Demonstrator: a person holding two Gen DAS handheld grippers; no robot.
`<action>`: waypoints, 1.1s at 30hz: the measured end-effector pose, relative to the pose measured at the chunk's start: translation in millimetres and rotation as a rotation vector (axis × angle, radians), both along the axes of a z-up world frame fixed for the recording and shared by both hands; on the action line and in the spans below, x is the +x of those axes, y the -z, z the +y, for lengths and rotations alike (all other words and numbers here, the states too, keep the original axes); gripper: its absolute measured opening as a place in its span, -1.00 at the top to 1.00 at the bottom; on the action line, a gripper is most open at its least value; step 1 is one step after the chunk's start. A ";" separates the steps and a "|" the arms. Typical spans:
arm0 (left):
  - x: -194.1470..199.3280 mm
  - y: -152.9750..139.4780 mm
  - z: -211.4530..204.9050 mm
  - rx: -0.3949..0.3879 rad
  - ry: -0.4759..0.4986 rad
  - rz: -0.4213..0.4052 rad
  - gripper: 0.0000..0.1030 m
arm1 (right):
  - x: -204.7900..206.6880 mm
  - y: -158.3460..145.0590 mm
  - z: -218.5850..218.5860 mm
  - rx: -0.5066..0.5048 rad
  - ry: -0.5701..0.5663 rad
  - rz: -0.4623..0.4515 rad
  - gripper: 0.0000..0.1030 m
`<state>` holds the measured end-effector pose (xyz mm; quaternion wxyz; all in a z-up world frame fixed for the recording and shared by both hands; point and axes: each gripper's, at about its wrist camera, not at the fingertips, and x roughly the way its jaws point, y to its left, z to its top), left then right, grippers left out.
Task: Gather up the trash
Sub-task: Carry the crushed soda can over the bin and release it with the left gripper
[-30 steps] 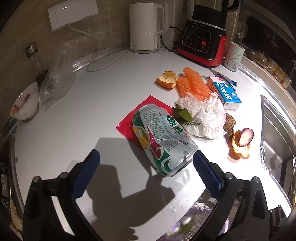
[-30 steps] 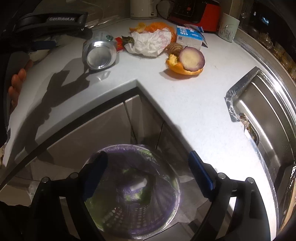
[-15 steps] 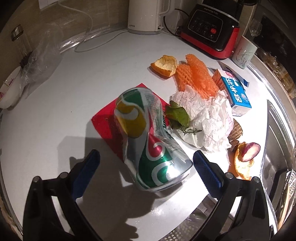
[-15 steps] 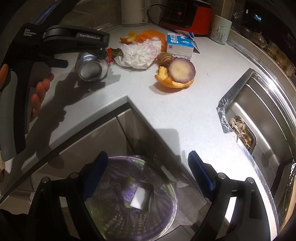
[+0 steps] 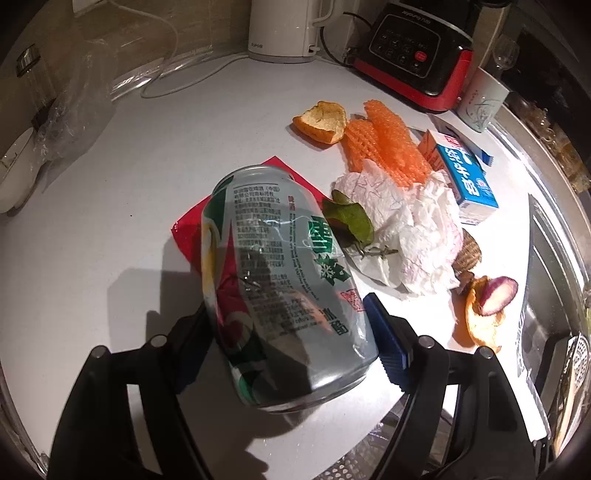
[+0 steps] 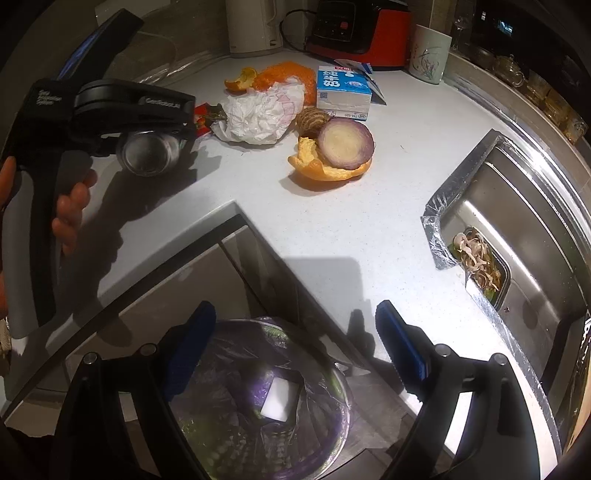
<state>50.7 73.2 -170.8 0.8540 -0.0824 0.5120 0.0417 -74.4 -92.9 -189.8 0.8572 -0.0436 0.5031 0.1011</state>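
White and dimly lit, the kitchen desk (image 5: 147, 184) fills both views, with a kettle (image 5: 280, 29) and a red blender base (image 5: 417, 55) along the top edge; trash is strewn across the middle and right of the left wrist frame: an orange peel (image 5: 321, 123), orange mesh (image 5: 384, 147), a milk carton (image 5: 465, 177), crumpled tissue (image 5: 406, 229), a leaf (image 5: 351, 219) and a cut onion on peel (image 5: 487, 302).

The step in hand looks like the grasp of the beer can (image 5: 277, 288), which lies on its side in the lower centre of the left wrist frame, partly over a red packet (image 5: 188, 236). The left claw (image 5: 291, 343) straddles it and its jaws have just been closing with the can between them; the right pad sits at the can's flank, but whether both pads press yet I cannot tell, since the can hides the left pad. The right claw (image 6: 295, 347) hangs wide and empty in the lower centre of its frame, above a purple bin (image 6: 332, 417) with a clear liner.

Next, I judge, the squeeze must finish without crushing the thin wall, then lift and carry to the bin.

Hard to read: the bin's contents beyond 1 pale square; the can's far end behind the left claw's body in the right wrist view; the sink (image 6: 535, 221) at the right edge, cut off.
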 end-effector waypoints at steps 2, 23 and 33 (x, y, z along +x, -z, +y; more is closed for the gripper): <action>-15.7 -7.8 -4.7 0.007 0.037 -0.022 -0.45 | 0.5 0.5 -1.0 -0.001 0.001 -0.001 -0.71; -175.2 17.6 -63.8 0.059 0.245 0.033 -0.45 | -56.3 2.3 -31.5 -0.044 0.001 -0.013 -0.71; -208.5 38.8 -97.2 0.063 0.308 0.088 -0.52 | -77.9 1.2 -45.8 -0.050 -0.008 -0.025 -0.81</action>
